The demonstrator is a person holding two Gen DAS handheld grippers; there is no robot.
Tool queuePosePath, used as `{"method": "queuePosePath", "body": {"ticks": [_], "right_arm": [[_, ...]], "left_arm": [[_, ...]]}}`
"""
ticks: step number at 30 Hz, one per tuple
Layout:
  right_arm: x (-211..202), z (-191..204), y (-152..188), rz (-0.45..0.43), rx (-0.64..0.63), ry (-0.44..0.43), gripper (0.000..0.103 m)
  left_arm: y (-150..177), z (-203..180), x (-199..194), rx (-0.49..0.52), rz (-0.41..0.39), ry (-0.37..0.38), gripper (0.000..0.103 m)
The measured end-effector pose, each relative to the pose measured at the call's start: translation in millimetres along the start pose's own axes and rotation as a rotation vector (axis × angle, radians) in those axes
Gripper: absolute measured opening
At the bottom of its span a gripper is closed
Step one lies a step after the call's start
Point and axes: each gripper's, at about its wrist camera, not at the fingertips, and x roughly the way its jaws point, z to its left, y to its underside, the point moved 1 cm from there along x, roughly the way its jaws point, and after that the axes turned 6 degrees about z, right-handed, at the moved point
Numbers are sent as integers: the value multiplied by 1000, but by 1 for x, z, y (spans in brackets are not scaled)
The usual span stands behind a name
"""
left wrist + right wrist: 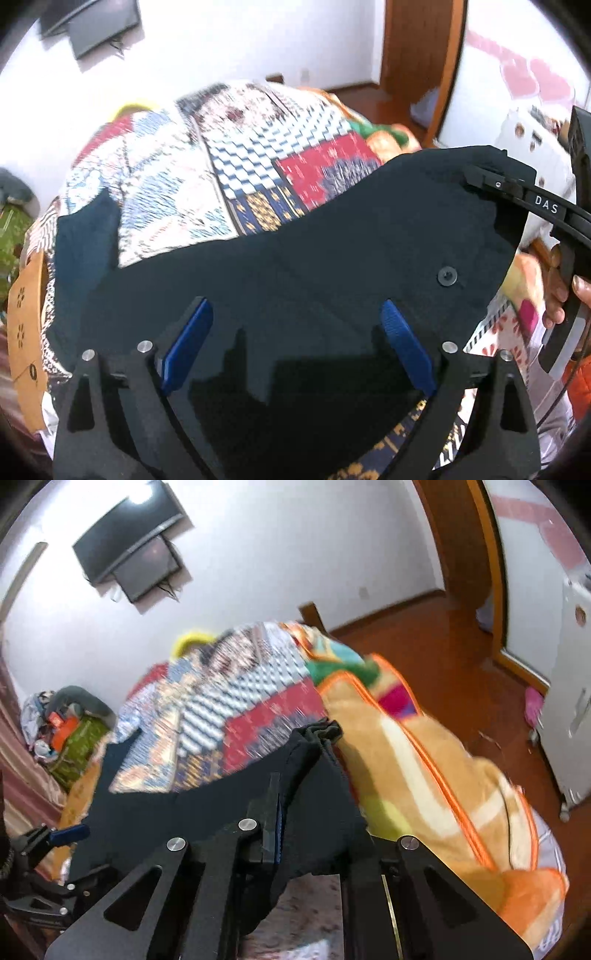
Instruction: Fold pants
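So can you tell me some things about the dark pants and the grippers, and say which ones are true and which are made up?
1. The right gripper is shut on the pants. True.
2. The left gripper is shut tight. False: its blue pads stand wide apart, the pants between them.
3. The pants are white. False: they are very dark.
4. A patchwork quilt lies under the pants. True.
5. A screen hangs on the wall. True.
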Motion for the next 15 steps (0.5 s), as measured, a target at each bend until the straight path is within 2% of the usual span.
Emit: {"method": "queuePosePath", "body": {"ticks": [7,11,15], "right_arm": [[-36,52,-24,-79,-97,-94,7],[-51,87,-36,-104,-141,-161,7],[-54,120,-38,-122,-202,-187,7]], "left_arm": [[8,44,-61,-105,-132,-20,94],[20,71,-89,-165,-183,-32,94],[38,104,-109,-246,-215,-34,95]]}}
